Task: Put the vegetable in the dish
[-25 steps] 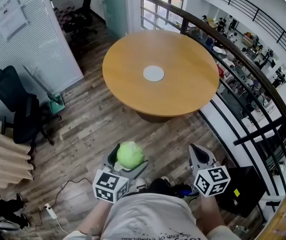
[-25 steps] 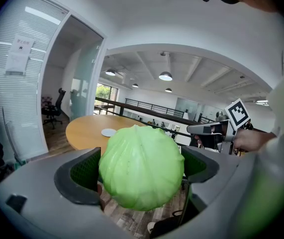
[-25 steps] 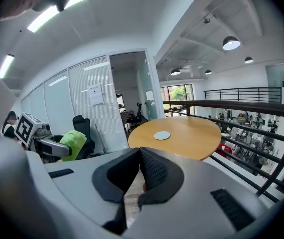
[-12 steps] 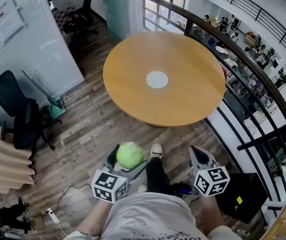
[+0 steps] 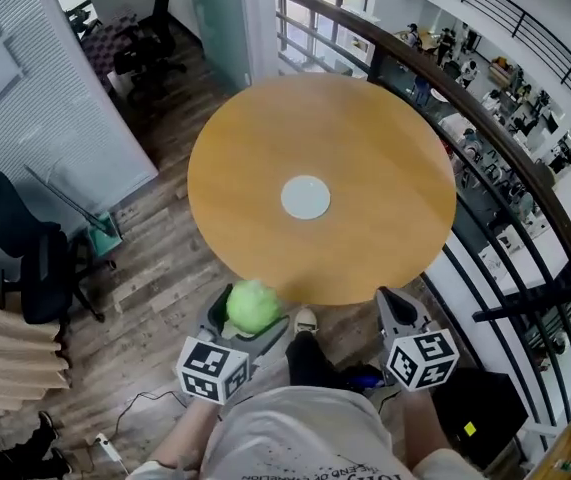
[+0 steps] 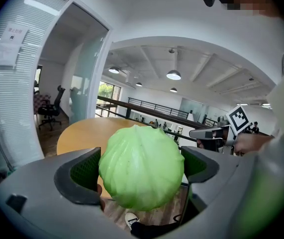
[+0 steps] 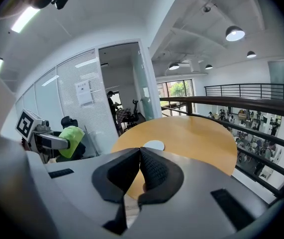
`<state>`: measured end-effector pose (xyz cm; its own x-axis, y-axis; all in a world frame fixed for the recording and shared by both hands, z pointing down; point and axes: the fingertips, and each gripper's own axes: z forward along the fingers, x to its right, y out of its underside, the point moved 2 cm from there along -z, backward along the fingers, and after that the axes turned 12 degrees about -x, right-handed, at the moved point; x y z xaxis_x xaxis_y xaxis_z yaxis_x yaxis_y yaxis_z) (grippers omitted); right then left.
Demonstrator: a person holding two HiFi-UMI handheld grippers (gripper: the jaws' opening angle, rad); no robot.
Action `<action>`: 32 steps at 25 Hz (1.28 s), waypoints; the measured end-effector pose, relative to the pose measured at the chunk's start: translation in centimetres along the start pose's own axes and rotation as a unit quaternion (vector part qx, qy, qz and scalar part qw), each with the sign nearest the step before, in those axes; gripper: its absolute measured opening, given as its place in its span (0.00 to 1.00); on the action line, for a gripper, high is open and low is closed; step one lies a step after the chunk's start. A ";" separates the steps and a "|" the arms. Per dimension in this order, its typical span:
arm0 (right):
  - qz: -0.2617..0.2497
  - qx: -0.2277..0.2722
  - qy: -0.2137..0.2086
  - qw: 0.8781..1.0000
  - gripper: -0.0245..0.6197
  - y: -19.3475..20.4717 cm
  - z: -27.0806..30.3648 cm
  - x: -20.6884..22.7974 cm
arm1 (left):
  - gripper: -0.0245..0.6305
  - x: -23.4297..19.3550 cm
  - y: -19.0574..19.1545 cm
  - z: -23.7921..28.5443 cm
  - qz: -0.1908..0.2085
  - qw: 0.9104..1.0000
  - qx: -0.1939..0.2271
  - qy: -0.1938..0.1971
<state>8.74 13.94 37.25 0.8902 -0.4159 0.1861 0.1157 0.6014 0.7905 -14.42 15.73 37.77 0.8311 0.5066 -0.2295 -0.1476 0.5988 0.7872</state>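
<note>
Green cabbage [image 6: 142, 167] in left gripper [image 5: 243, 333]

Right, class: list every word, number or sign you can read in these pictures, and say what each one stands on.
No text here can be read.
Paper notice on the wall of blinds: printed lines, too small and blurred to read.
Marker cubes: black-and-white square patterns only, no letters or numbers.
Yellow sticker on the black box: too small to read.

A round wooden table [image 5: 365, 158] stands on plank flooring [image 5: 155, 268], with one small white dish [image 5: 306, 197] lying at its centre.
</note>
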 end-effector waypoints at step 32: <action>0.045 -0.008 -0.001 0.999 0.08 -11.4 12.8 10.3 | 0.79 -7.4 -13.8 15.2 0.042 0.998 -0.045 0.015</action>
<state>10.91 -5.93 37.65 0.8962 -0.3610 0.2579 0.0422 0.6480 0.7604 -10.42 -5.66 37.32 0.7980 0.5744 -0.1825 -0.2652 0.6066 0.7495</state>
